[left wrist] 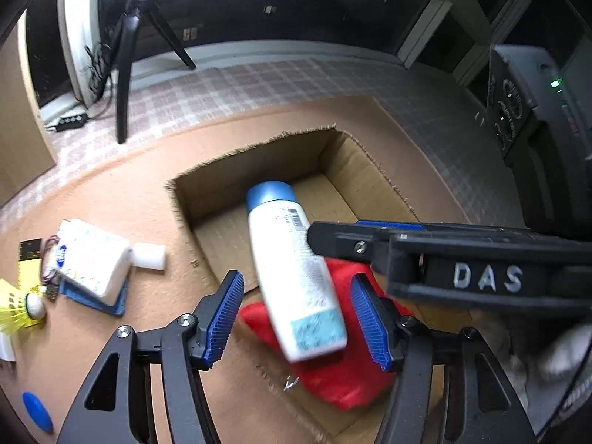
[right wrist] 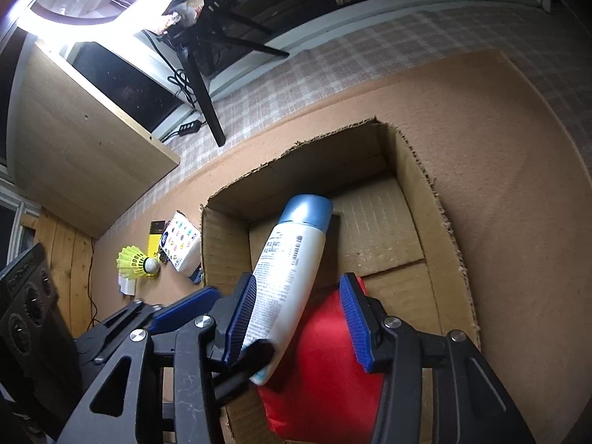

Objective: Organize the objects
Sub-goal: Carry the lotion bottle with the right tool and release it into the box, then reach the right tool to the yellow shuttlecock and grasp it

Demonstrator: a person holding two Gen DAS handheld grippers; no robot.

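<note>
While the bottle is dropping into the box, the step looks like release.
Cardboard box [right wrist: 414, 199]: open-topped, on a brown mat [left wrist: 122, 192].
Red pouch [left wrist: 344, 381]: inside, under the bottle.
White bottle [left wrist: 296, 281]: blue-capped, blurred, slanting over the pouch.
Left gripper [left wrist: 298, 323]: fingers apart, clear of the bottle.
Right gripper [right wrist: 299, 318]: fingers spread; contact on its left pad uncertain.
Next: probably lift both clear of the box walls.
Remaining: tissue pack [left wrist: 92, 259], shuttlecock [right wrist: 138, 262].

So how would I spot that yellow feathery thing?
Find the open cardboard box on the brown mat. Left of it lies a small pile beside a white patterned packet. The shuttlecock lies there on its side: the only bright yellow skirt, with a white rounded tip.
</note>
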